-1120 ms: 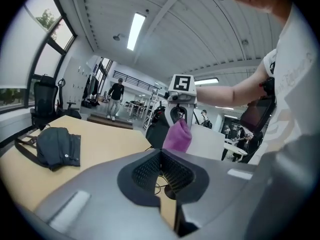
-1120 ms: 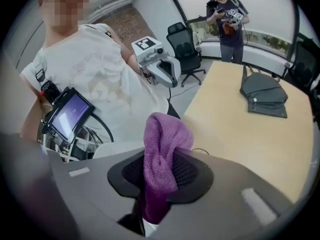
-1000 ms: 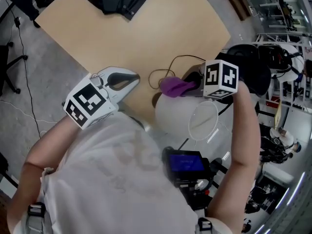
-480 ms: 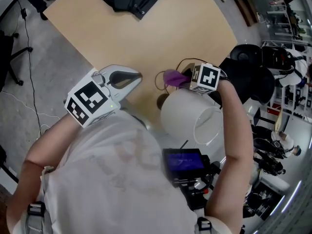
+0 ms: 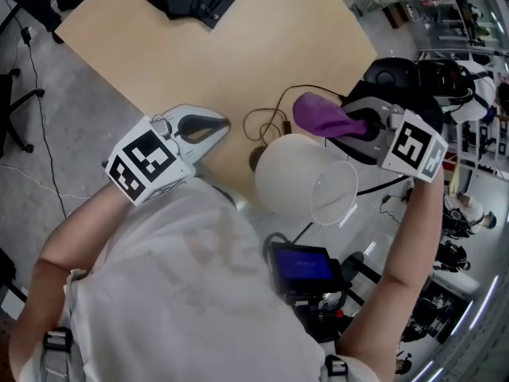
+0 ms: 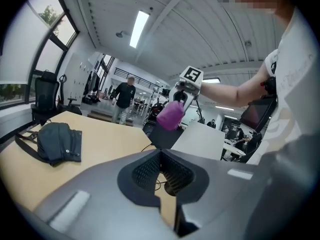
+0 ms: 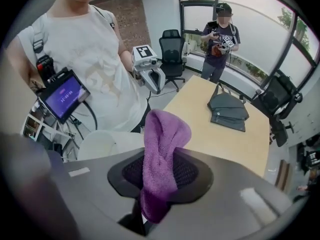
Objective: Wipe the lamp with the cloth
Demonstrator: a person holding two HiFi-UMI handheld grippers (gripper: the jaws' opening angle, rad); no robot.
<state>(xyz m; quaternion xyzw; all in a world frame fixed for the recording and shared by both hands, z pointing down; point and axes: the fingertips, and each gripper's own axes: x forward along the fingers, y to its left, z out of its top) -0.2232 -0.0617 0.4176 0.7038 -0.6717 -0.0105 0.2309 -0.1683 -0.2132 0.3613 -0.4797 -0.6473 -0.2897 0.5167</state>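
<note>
Head view: outstretched right claw (image 5: 359, 126) grips cloth (image 5: 320, 114).

Head view: steeply down over table (image 5: 238, 54). Gripper views: close along own jaws, facing each other; all share lamp (image 5: 290, 173).

Purple cloth (image 5: 318, 114) (bunched) raised above white lamp (image 5: 290, 173).

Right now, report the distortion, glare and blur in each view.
Head view: sharp, edges bowed, light even. Left gripper view: fisheye with dark corners, ceiling light glaring. Right gripper view: fisheye, windows bright, purple cloth crisp.
</note>
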